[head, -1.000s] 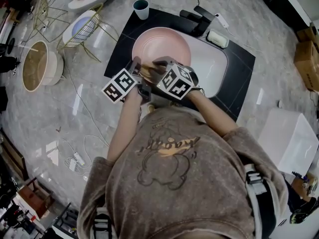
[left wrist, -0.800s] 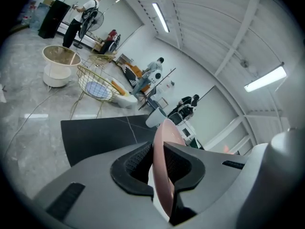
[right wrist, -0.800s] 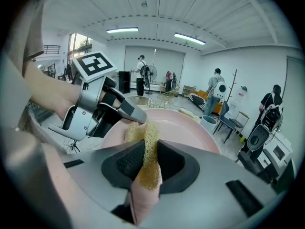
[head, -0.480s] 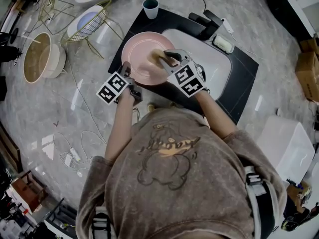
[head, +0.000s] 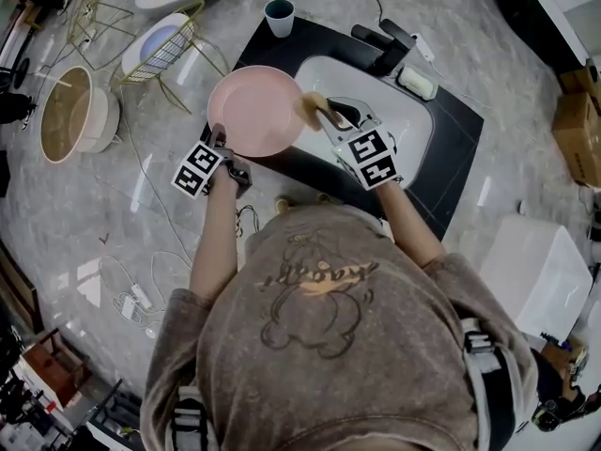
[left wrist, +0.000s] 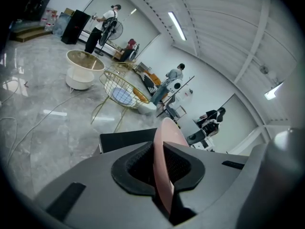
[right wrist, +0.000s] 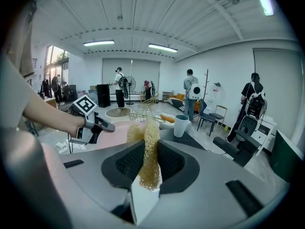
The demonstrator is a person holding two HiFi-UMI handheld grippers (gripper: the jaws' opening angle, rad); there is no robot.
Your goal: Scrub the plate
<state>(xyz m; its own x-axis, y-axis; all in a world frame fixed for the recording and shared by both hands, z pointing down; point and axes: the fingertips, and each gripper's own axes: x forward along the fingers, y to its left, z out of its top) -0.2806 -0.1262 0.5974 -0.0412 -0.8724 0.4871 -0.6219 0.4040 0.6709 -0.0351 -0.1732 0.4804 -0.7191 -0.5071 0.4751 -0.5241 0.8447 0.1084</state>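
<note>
- Shifted toward 9 o'clock since the earlier frames, the pink plate (head: 252, 111) is hanging beside the sink (head: 413, 130).
- Left gripper (head: 219, 139) jaws are clamping its 7 o'clock rim.
- Right gripper (head: 324, 113) jaws are pinching a loofah scrubber (head: 310, 104) at the plate's 3 o'clock edge.
- Risk: scrubbing pressure against this single-edge hold could be levering the plate loose.

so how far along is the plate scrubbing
Done: the left gripper is clamped on the pink plate's rim, and the right gripper grips the yellow scrubber. In hand: the scrubber is at the plate's right edge, beside the sink. Left: scrubbing across the face; its cleanliness can't be judged.
</note>
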